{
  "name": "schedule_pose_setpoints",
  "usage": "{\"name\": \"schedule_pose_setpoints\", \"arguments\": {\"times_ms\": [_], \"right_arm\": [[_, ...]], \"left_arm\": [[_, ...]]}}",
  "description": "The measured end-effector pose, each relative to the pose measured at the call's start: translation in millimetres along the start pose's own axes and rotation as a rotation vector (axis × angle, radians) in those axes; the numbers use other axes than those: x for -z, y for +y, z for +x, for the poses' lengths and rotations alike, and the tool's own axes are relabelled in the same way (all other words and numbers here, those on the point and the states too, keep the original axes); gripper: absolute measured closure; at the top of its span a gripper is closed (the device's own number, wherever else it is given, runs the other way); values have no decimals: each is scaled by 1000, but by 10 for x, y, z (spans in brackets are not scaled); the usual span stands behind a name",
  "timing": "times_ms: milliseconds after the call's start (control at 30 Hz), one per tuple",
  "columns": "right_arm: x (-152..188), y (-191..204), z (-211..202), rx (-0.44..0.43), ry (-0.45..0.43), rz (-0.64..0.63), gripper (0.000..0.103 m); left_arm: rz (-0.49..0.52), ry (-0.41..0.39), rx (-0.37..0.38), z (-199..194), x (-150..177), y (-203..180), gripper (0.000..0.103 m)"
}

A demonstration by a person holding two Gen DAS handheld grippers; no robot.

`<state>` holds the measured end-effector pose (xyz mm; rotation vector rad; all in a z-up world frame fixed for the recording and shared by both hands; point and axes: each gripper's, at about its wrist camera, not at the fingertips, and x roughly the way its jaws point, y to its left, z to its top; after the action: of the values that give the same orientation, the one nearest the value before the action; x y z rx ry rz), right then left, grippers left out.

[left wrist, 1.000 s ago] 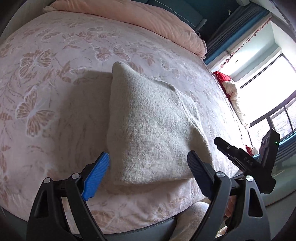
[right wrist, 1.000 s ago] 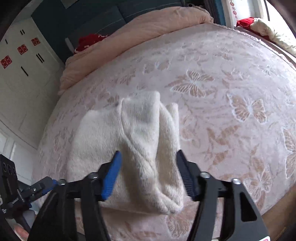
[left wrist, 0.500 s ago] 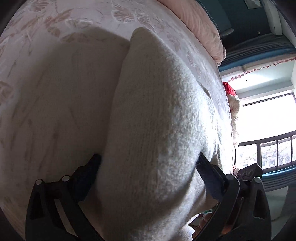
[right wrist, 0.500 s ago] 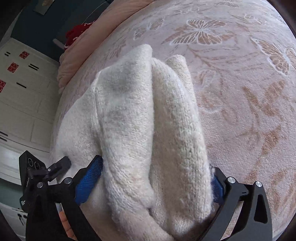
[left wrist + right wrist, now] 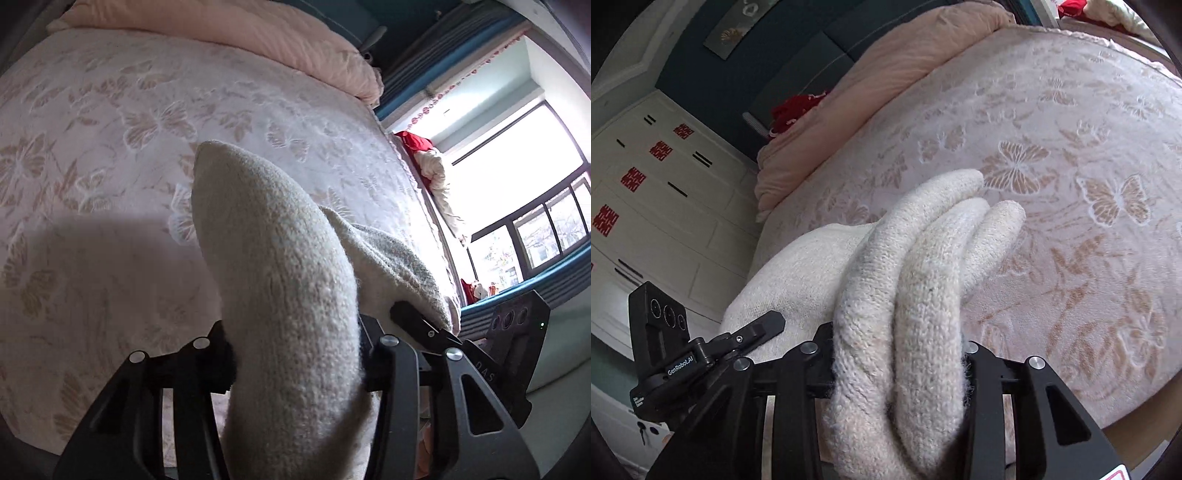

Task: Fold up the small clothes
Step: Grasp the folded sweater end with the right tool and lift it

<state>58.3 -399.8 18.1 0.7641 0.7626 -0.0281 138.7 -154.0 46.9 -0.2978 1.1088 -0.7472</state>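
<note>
Spreading across both views is the bed [image 5: 110, 155], covered in a pale pink butterfly-print sheet, with a peach duvet [image 5: 229, 33] bunched along its far end. By the window [image 5: 524, 192] there's a heap of red and cream cloth [image 5: 424, 158], and the right wrist view shows a white wardrobe [image 5: 657, 206] with red paper cutouts on its doors.

Then the sweater [image 5: 284, 295], a cream knit, folded up thick. Its near edge is lifted off the sheet and bunched up between both tools, while the far end droops down toward the bed; can't quite tell if it touches.

Left gripper [image 5: 295, 365] is squeezed tight on one end of that near edge, so the knit bulges up in a fat roll right out of the jaws. Right gripper [image 5: 897, 373] is doing the same on the other end, clamped on several rolled layers [image 5: 923, 288] that fan out ahead of it like fat fingers. Each tool peeks into the other's view, just beside the sweater.

No bins or baskets showing, so nothing to report there.
</note>
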Motion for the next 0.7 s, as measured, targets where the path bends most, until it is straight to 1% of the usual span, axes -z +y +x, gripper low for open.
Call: {"name": "schedule_pose_setpoints", "arguments": {"times_ms": [167, 300, 467, 567, 700], "right_arm": [[8, 195, -832, -28, -146, -42, 68], [9, 472, -1423, -48, -274, -99, 68], [2, 914, -2086, -72, -436, -207, 67], [6, 1243, -2384, -79, -518, -296, 67], [35, 1752, -2672, -117, -602, -424, 66]], "left_arm": [[108, -70, 66, -573, 104, -552, 58], [210, -169, 122, -1067, 148, -1052, 58], [322, -296, 190, -1722, 111, -1483, 58], [380, -377, 224, -2118, 90, -1654, 58], [450, -501, 244, -2679, 94, -1686, 57]]}}
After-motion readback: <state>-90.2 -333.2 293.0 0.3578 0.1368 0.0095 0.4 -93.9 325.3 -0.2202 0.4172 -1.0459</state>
